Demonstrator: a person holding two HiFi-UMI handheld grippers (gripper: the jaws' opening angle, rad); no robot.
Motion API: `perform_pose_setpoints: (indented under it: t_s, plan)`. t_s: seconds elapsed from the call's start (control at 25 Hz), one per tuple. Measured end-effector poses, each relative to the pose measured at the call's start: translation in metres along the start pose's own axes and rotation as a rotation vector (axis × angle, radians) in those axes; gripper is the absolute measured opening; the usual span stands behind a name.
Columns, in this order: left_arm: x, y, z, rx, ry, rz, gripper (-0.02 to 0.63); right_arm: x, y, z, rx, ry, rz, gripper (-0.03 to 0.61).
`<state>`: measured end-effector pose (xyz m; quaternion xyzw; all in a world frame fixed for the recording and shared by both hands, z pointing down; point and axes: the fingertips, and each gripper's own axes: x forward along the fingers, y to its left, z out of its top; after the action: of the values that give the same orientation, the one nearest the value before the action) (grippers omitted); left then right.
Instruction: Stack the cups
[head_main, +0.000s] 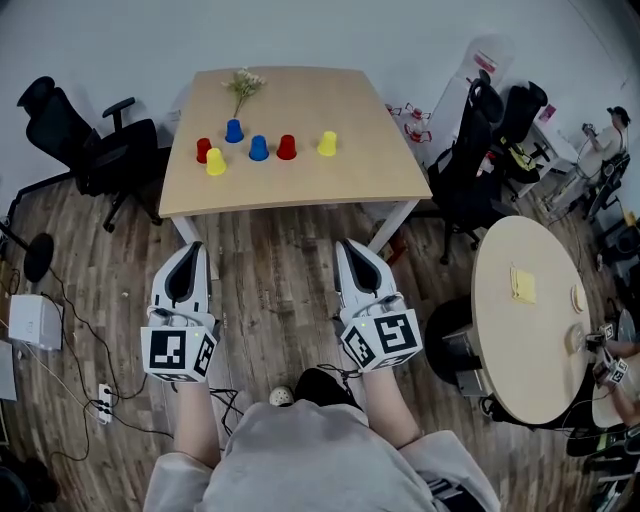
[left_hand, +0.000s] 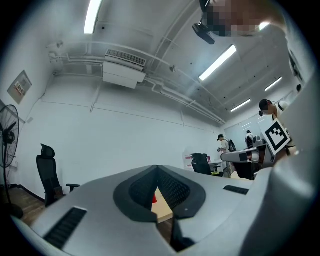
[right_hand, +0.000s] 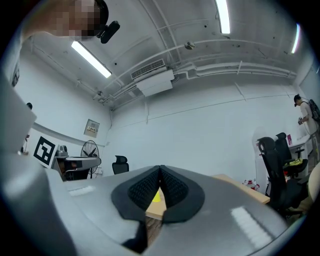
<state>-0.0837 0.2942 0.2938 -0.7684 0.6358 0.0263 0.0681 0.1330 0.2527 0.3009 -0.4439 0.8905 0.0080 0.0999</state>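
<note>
**Gripper state.** The left gripper (head_main: 189, 247) and right gripper (head_main: 350, 243) are both fully closed, pads meeting, with nothing held. Each is held about level over the wooden floor (head_main: 270, 280), short of the table (head_main: 300, 195).

**Task items.** Six cups stand ahead of both grippers on that table, mouths down and none stacked.
- Ahead of the left gripper are a red cup (head_main: 203, 150) and a yellow cup (head_main: 215, 162) just beside each other, with two blue cups (head_main: 234, 131) (head_main: 258, 148) near them.
- Ahead of the right gripper are a second red cup (head_main: 286, 147) and a second yellow cup (head_main: 327, 144).

Stacking is judged not begun.

**Risks.**
- A gripper that reaches a cup with its jaws closed would push it over instead of taking it.
- The close red and yellow pair leaves little room, so a jaw could shove the neighbouring cup.
- A reach beyond the farther blue cup could sweep the flower sprig (head_main: 243, 85).

**Views.**
- Only the head view shows the whole row and its spacing.
- Each gripper view shows only a sliver below its pads: red (left_hand: 154, 198) for the left, yellow (right_hand: 156, 196) for the right.
- Only the gripper views show the ceiling lights and the wall unit (left_hand: 124, 74)
</note>
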Motion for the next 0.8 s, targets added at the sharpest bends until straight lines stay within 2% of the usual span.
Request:
perform_pose_setpoints:
  t_s: [0.16,0.36,0.8]
  plan:
    - [0.019,0.01,-0.009,-0.003,0.014,-0.007,0.008,0.022,-0.01,-0.009,0.0,0.016,-0.008,0.012]
    - [0.054,0.034,-0.018,-0.002,0.008,0.026,0.007,0.067,-0.028,-0.014,0.002,0.003,0.009,0.012]
    - [0.176,0.057,-0.017,0.014,-0.006,0.073,0.007,0.181,-0.1,-0.011,0.003,-0.015,0.083,0.012]
